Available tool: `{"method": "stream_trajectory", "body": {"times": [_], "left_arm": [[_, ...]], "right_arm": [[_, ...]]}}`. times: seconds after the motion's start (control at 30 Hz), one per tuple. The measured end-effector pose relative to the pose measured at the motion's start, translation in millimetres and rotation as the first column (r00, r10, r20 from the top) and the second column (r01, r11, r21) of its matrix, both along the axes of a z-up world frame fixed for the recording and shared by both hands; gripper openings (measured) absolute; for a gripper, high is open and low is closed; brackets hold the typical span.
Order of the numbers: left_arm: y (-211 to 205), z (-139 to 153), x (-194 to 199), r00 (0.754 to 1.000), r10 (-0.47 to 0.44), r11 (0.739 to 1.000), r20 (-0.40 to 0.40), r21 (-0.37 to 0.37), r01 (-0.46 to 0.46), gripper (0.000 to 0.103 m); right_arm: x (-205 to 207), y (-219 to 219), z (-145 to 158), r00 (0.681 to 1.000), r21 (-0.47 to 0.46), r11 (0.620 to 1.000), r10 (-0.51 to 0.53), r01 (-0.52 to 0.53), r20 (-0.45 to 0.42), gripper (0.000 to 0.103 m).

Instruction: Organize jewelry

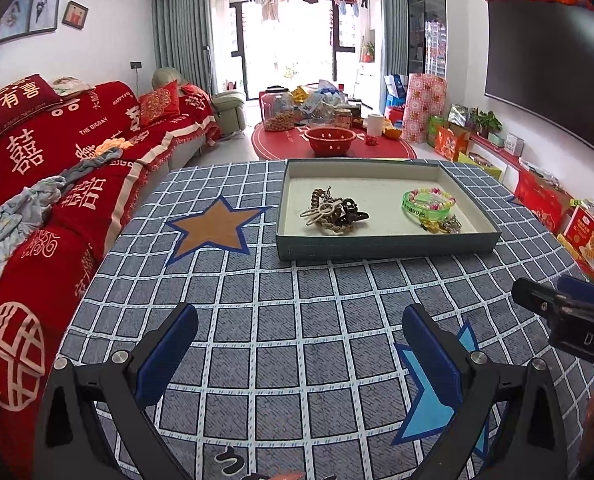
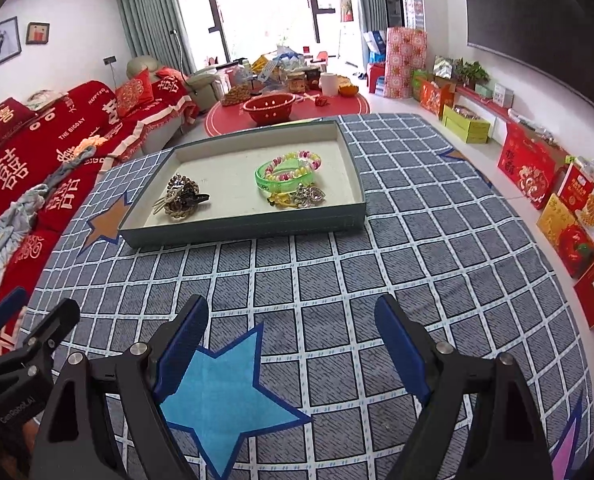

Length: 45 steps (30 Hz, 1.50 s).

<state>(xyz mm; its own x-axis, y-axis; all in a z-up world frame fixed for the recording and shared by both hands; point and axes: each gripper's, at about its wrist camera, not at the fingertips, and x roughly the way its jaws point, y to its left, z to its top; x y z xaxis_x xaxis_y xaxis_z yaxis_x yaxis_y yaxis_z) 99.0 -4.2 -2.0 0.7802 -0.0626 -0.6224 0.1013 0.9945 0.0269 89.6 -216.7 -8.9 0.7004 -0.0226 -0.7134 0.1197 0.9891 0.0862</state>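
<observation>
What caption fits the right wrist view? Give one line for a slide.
Open right gripper over checked tablecloth, facing a tray of bracelets and hair clips.

The right gripper (image 1: 569,308) is cut off by the right edge in the left wrist view. Small metal charms (image 2: 311,195) in the tray (image 2: 241,228) are too tangled to tell apart.

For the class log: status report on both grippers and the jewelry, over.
Left gripper and right gripper: jaws open, empty. Jewelry in tray: hair pieces left, bracelets right. Checked cloth between bare.
</observation>
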Motion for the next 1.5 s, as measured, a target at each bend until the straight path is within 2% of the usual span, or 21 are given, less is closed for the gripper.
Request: {"method": "stream_trajectory", "body": {"times": [0.4,1.5], "left_arm": [[-2,-8,-8,1.000,0.011,1.000,0.026,0.021,-0.012,0.103],[-5,-3,-3,1.000,0.012,1.000,0.003,0.006,-0.012,0.103]], "right_arm": [[-19,12,2,0.996,-0.067,0.998,-0.006,0.012,0.086,0.087],[-16,13,12,0.995,-0.068,0.998,-0.002,0.009,0.099,0.087]]}}
